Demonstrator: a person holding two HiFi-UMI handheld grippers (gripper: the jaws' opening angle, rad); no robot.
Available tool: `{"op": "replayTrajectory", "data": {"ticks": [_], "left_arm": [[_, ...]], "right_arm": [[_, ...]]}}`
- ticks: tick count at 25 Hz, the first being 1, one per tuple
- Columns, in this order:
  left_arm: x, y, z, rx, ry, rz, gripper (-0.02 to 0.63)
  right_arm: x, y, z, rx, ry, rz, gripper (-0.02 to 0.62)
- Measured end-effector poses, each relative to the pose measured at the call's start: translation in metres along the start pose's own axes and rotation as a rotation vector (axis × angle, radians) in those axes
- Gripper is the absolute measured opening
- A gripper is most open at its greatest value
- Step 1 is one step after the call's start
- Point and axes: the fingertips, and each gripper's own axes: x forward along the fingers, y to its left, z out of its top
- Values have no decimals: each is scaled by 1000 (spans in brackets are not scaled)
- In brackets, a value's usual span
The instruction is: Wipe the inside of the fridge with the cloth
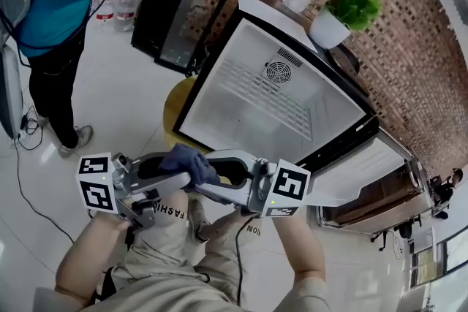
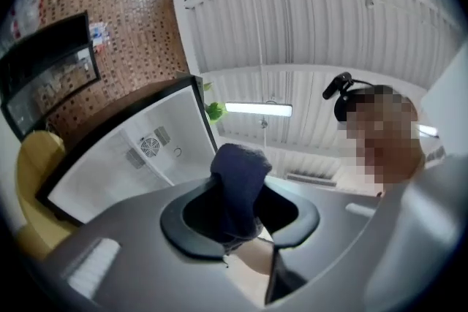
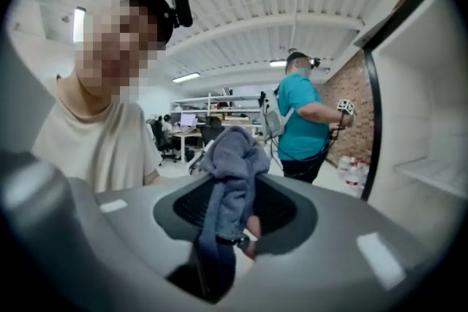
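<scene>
Pinching blue cloth (image 1: 189, 163) with left gripper (image 2: 241, 219) and right gripper (image 3: 234, 214), both clamped on it. Bunched into a wad, long axis running out along the jaws, free end past the tips. Held before open fridge (image 1: 219, 117), outside cavity. Readable: "FASHI" on trouser leg (image 1: 174, 214).

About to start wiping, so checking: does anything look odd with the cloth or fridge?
The blue cloth is bunched and gripped by both the left gripper and right gripper at once, outside the open fridge.
</scene>
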Motion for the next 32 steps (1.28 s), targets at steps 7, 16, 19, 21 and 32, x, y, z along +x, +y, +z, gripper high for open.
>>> {"op": "replayTrajectory", "data": {"ticks": [7, 16, 19, 21, 32], "left_arm": [[-10, 13, 12, 237, -39, 211, 159], [-4, 18, 5, 277, 12, 296, 121], [0, 13, 3, 287, 29, 270, 118], [-2, 11, 4, 268, 26, 255, 118], [-8, 14, 11, 273, 5, 266, 110]], "right_arm": [[-58, -81, 44, 104, -274, -358, 124], [-128, -268, 77, -251, -7, -1145, 126], [-135, -311, 81, -273, 52, -1261, 126], [-128, -338, 84, -290, 87, -1311, 127], [-184, -361, 94, -332, 57, -1568, 123]]}}
